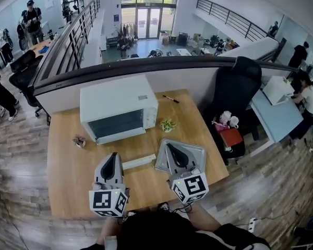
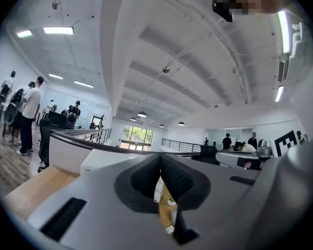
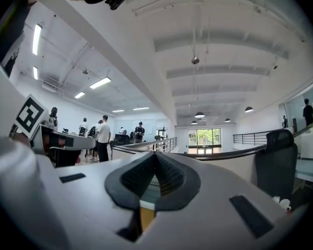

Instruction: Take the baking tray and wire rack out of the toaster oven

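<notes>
You have open room along the left side of the light wooden table, apart from a small brown object. The white box-shaped toaster oven blocks the back middle. A white bar lies before it, and the flat grey metal tray fills the front right.

Toaster oven on table; baking tray beside, below right hand-held gripper.
</notes>
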{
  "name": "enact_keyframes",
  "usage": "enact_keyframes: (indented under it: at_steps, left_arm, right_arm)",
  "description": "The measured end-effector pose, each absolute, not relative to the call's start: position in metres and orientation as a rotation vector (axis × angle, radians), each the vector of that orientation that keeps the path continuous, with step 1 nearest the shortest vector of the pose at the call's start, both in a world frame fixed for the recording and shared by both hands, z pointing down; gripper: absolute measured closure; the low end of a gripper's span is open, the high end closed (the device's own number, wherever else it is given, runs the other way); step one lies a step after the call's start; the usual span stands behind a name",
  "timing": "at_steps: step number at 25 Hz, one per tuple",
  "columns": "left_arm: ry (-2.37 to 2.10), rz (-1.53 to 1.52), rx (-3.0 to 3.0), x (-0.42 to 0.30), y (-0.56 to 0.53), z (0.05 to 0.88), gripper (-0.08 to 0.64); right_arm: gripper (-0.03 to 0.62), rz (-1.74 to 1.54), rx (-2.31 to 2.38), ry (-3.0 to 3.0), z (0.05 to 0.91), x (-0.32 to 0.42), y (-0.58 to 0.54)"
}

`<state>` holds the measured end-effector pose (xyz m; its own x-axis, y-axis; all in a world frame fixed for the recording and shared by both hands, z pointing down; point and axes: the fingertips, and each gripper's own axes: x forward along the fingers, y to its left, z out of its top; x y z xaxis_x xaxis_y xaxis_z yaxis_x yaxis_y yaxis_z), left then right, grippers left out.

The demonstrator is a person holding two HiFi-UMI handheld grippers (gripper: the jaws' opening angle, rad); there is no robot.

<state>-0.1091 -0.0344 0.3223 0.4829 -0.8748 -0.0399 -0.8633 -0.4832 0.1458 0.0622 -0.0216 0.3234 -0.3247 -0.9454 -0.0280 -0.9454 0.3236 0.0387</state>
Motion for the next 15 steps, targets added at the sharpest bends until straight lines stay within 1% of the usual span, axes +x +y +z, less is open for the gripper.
enact_keyframes:
  at_steps: [6,15]
  left_arm:
    - [-1.477,-0.134,2.693,-0.092,-0.037,0.322,0.537]
    - [-1.417,-0.123,2.696,-0.09,-0.043,0.33,0.537]
  right_arm:
    - [0.588,0.085,-1.91,2.522,0.324,0.073,-0.018]
    - [0.588,0.069,-1.926,2.502,0.328,0.072,-0.019]
